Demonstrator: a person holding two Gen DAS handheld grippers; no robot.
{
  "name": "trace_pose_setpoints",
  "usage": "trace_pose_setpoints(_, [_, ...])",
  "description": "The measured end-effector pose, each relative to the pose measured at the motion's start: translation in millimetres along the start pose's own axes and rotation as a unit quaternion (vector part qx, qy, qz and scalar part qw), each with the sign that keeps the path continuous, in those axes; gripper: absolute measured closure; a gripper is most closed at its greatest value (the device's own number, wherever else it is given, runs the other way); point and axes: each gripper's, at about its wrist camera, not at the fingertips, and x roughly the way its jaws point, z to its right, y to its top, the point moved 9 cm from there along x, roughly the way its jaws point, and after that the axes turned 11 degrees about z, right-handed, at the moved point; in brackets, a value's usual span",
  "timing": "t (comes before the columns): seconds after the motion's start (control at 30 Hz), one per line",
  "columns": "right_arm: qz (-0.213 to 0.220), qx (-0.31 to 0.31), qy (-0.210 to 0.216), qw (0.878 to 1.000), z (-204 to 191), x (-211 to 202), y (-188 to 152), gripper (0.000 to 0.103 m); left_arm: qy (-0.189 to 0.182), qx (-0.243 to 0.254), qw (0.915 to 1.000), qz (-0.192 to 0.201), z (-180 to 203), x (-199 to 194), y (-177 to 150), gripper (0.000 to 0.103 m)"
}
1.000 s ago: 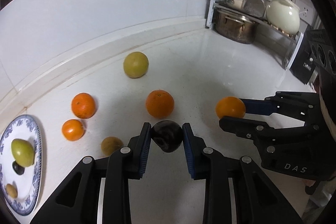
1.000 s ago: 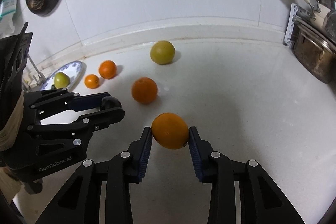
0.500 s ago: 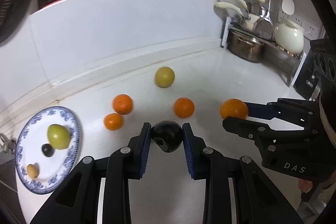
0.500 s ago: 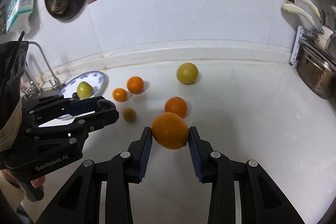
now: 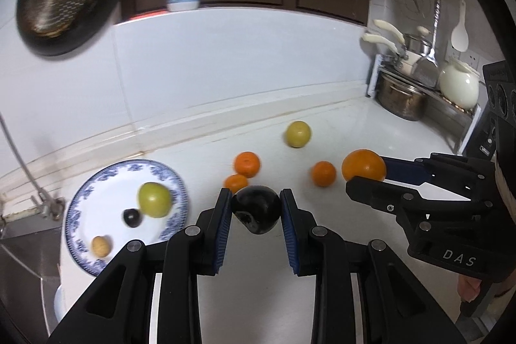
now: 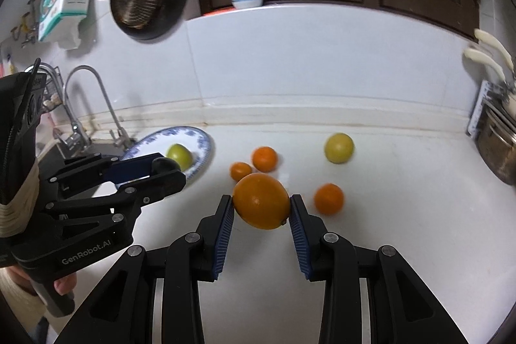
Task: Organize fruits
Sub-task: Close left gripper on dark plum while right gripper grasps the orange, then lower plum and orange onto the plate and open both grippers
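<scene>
The white stone counter (image 5: 371, 124) carries everything, and the round white plate with a blue patterned rim (image 5: 96, 182) at its sink-side end serves as the landmark. On that plate lie 3 fruits: a yellow-green round fruit (image 5: 154, 199), a small dark plum (image 5: 131, 217) and a small tan-brown fruit (image 5: 101, 246).

The left gripper (image 5: 256, 208) is clamped on a glossy black plum (image 5: 257, 209), held clear above the counter just beside the plate's near rim. The right gripper (image 6: 262, 204) grips a large orange (image 6: 261, 201), farther from the plate than the left gripper, also off the surface.

Loose on the counter, a pale yellow-green citrus (image 5: 297, 134) lies farthest from the plate, toward the back wall. 2 tangerines, a bigger tangerine (image 5: 247, 164) and a smaller tangerine (image 5: 235, 182), lie close together near the plate's far side, whether touching I cannot tell. A lone orange tangerine (image 5: 323, 173) lies beyond them, well apart from the plate.
</scene>
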Motion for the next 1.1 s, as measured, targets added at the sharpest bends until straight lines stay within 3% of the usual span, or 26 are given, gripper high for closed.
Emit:
trace_pose_setpoints(0.67, [0.000, -0.029, 0.070, 0.997, -96.6, 33.6, 11.3, 0.067, 0.069, -0.040, 0.9968, 0.004, -92.7, -41.8, -16.7, 0.073])
trace_pose_setpoints(1.1, [-0.023, -0.049, 0.098, 0.994, -146.9, 74.6, 4.4, 0.067, 0.108, -0.046, 0.9929, -0.018, -150.8, -41.1, -40.1, 0.073])
